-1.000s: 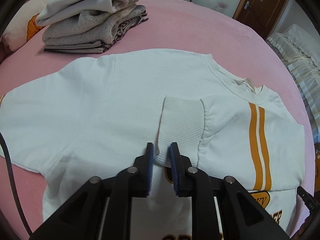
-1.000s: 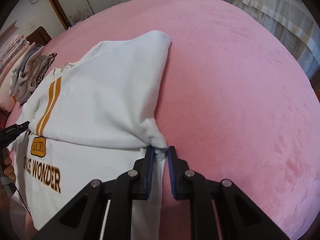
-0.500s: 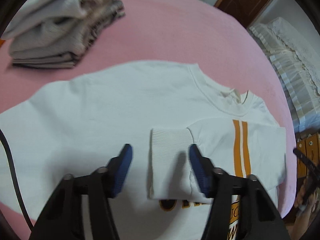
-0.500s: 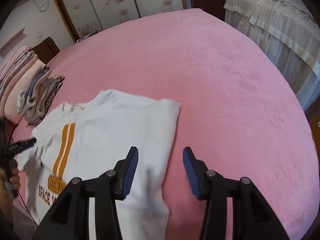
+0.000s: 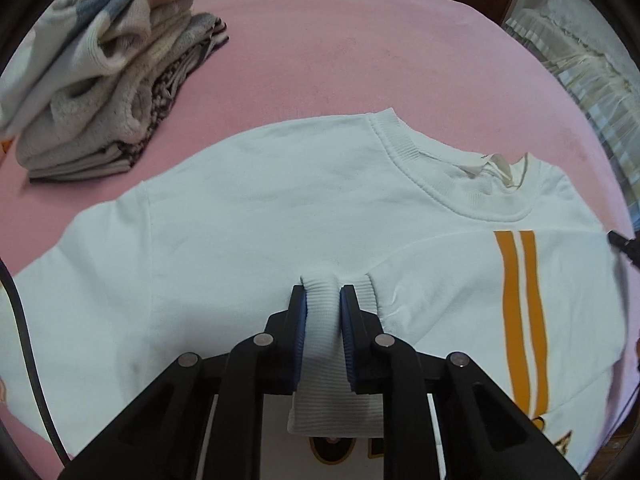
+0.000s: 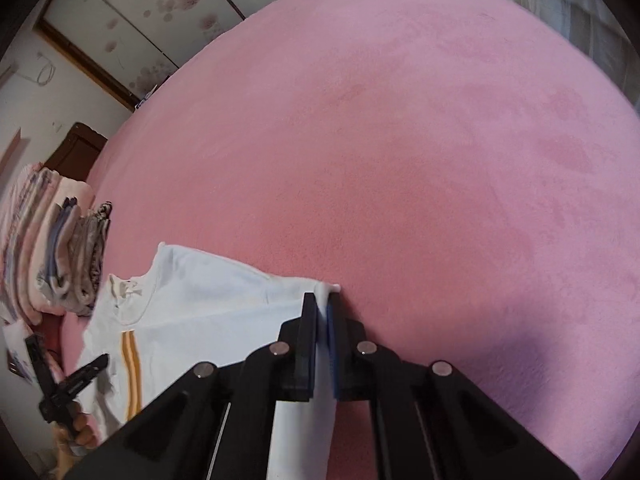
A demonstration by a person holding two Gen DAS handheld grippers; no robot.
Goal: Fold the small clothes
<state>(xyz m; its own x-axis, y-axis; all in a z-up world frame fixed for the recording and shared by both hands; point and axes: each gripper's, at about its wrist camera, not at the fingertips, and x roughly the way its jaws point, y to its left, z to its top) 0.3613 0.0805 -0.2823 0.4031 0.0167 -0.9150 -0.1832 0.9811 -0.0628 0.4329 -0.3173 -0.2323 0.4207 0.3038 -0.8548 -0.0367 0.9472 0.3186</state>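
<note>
Left wrist, cuff [image 5: 323, 320] between tongs [image 5: 323, 308]

Left gripper [image 5: 323, 300] low, jaws nearly together, pinching cloth; right gripper [image 6: 322, 308] likewise clamped, angled down

The sweatshirt [image 5: 260, 216] is white, with two orange stripes [image 5: 520, 320] running down its folded sleeve and a white band between them; its ribbed cuff [image 5: 324, 320] and ribbed collar [image 5: 404, 148] are white too, and orange-and-brown lettering [image 5: 332, 446] shows at its lower edge. The bed [image 5: 360, 48] is covered in plain pink. The stack of folded clothes [image 5: 100, 92] mixes cream, beige, grey and pale blue, with one dark brown-and-white patterned piece. The left tongs [image 5: 323, 300] and right tongs [image 6: 322, 304] are black with blue pads. The cabinet doors [image 6: 132, 12] are pale with a pinkish floral print and brown frames.
</note>
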